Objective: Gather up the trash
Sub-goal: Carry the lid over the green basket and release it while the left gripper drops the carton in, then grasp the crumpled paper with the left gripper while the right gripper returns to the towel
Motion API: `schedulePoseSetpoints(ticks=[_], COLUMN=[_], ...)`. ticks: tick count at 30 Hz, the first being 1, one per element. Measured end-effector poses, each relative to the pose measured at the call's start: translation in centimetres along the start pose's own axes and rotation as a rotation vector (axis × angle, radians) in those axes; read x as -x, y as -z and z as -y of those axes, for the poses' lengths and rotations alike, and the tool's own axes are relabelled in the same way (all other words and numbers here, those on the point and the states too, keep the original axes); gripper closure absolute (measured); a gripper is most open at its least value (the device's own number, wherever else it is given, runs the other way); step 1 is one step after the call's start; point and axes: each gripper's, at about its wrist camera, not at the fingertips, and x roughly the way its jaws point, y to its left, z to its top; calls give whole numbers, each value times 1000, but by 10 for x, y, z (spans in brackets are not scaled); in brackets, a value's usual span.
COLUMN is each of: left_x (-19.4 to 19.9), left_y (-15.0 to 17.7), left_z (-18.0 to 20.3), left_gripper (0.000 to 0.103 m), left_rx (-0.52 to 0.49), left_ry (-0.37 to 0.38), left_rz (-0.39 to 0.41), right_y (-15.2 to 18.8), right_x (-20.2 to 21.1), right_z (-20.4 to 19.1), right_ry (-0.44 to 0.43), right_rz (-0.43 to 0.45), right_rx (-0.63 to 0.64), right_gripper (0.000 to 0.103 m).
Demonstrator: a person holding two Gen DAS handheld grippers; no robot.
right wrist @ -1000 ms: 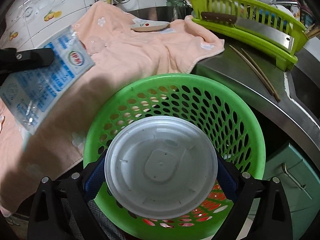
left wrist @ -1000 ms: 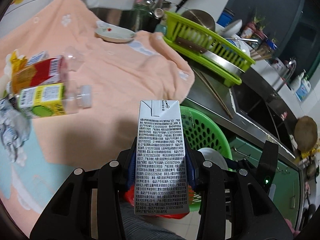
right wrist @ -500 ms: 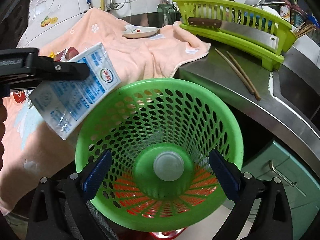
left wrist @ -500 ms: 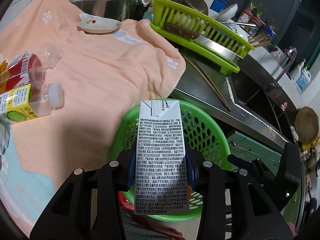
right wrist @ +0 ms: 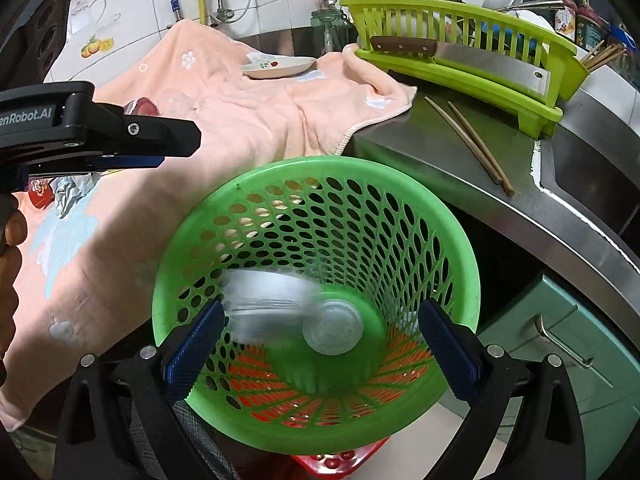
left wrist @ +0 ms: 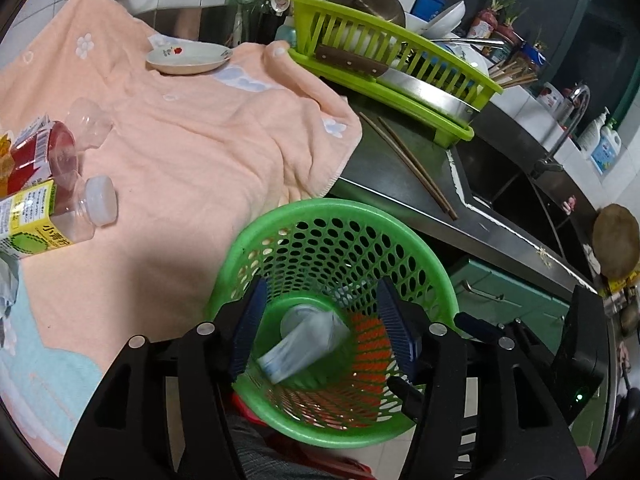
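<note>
My left wrist view alone shows the bottles (left wrist: pixel 60 204) lying at nine o'clock on the peach towel (left wrist: pixel 192 152), plus the sink (left wrist: pixel 516 196) at three o'clock; my right wrist view alone shows my left gripper (right wrist: pixel 176 146) from the side, reaching in from nine o'clock above the towel, with my bare fingers (right wrist: pixel 10 256) wrapped on its handle at the frame's left edge. The milk carton (left wrist: pixel 304 344) appears motion-blurred inside the green basket (left wrist: pixel 236 260), below and between my left gripper's (left wrist: pixel 320 328) blue pads (left wrist: pixel 246 332), touching neither; beside it on the basket floor lies a round plastic lid (right wrist: pixel 332 326). My left jaws stand wide and hold nothing. My right gripper (right wrist: pixel 320 340) likewise spreads wide and empty, its pads (right wrist: pixel 196 344) straddling the basket mouth, the carton near seven o'clock of the lid. Both tools point steeply down into the basket, which stands just beside the steel counter (right wrist: pixel 440 152) edge.
</note>
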Motion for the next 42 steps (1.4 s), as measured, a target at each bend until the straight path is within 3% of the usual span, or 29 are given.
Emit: schedulePoseSetpoints(ticks=[14,20,27,32,42], left_x=[52,84,120,125,94], left_y=[8,13,18,22,22], left_z=[-40,-81,-144,-179,-224], left_gripper=[42,40,29,20,19], left_rx=[35,96,212,255,275], left_ry=[-131,-247,-439,-554,-572], left_rz=[94,154,231,242,170], right_y=[-13,-27,-43,-56,-82], right_x=[2,-1,-5,-7,-21], right_z=[-24,-48,-77,-101,-135], right_ry=[-38,-73,-118,-146,-184], right_rz=[16,25,34,42,45], right_rx=[45,96,158,208,291], right_gripper=[9,9,9,9,9])
